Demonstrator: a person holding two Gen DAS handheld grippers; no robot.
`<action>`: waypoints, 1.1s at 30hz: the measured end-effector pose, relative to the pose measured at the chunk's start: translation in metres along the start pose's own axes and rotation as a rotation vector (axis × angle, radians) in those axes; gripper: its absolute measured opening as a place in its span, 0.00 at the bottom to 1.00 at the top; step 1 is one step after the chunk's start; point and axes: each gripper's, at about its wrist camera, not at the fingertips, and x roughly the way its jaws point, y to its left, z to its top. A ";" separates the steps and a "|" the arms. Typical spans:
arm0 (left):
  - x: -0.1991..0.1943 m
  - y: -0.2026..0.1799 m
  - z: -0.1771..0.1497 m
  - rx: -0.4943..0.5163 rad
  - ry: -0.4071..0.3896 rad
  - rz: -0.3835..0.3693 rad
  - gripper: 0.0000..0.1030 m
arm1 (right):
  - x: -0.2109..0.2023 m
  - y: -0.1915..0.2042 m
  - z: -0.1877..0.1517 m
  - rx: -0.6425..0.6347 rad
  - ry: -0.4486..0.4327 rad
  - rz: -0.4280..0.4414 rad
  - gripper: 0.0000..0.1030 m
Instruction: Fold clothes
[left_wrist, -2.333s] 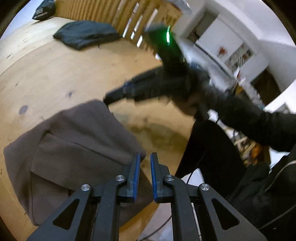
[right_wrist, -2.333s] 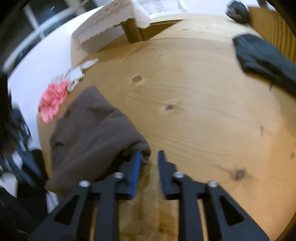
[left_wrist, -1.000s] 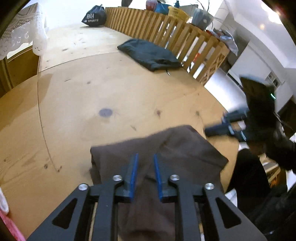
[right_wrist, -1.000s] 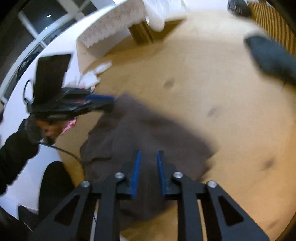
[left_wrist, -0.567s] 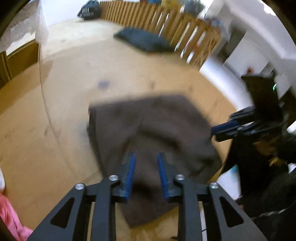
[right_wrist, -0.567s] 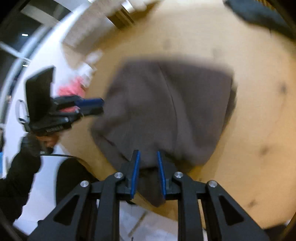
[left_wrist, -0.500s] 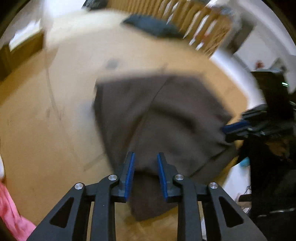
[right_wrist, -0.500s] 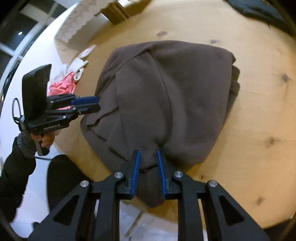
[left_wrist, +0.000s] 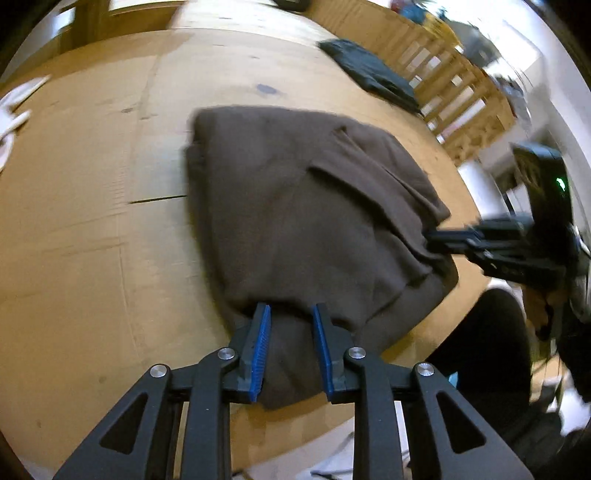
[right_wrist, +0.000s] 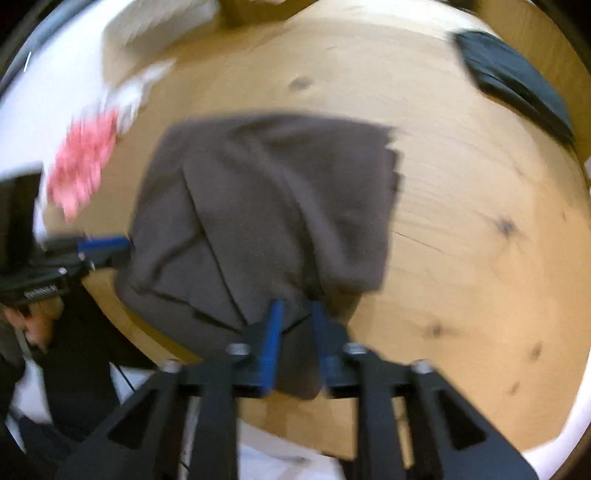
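A brown garment (left_wrist: 295, 206) lies folded on the round wooden table (left_wrist: 92, 221), its near edge hanging over the rim. My left gripper (left_wrist: 291, 314) still pinches that bunched edge while its jaws start opening. In the right wrist view the same garment (right_wrist: 266, 206) spreads ahead of my right gripper (right_wrist: 297, 310). Its jaws are opening, with the hem loose between them. Each view shows the other gripper at the garment's side: the right gripper (left_wrist: 443, 236) and the left gripper (right_wrist: 122, 243).
A dark folded garment (left_wrist: 369, 74) lies at the far side beside a wooden railing (left_wrist: 454, 85). A pink cloth (right_wrist: 81, 166) and a white cloth (left_wrist: 11, 122) sit near the table's left rim. The person's dark legs (left_wrist: 480, 350) stand at the table edge.
Both grippers drew the garment's edge back to the table's near rim and laid it down. The right jaws have spread apart; the left jaws look slightly wider.
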 end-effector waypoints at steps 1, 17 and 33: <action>-0.005 0.008 0.005 -0.042 -0.007 -0.012 0.38 | -0.010 -0.008 -0.005 0.069 -0.053 0.028 0.51; 0.020 0.016 0.040 -0.229 0.048 0.055 0.60 | 0.017 -0.040 0.018 0.246 -0.107 0.043 0.57; 0.048 -0.002 0.047 -0.157 0.026 0.143 0.65 | 0.040 -0.022 -0.002 0.049 -0.076 0.022 0.85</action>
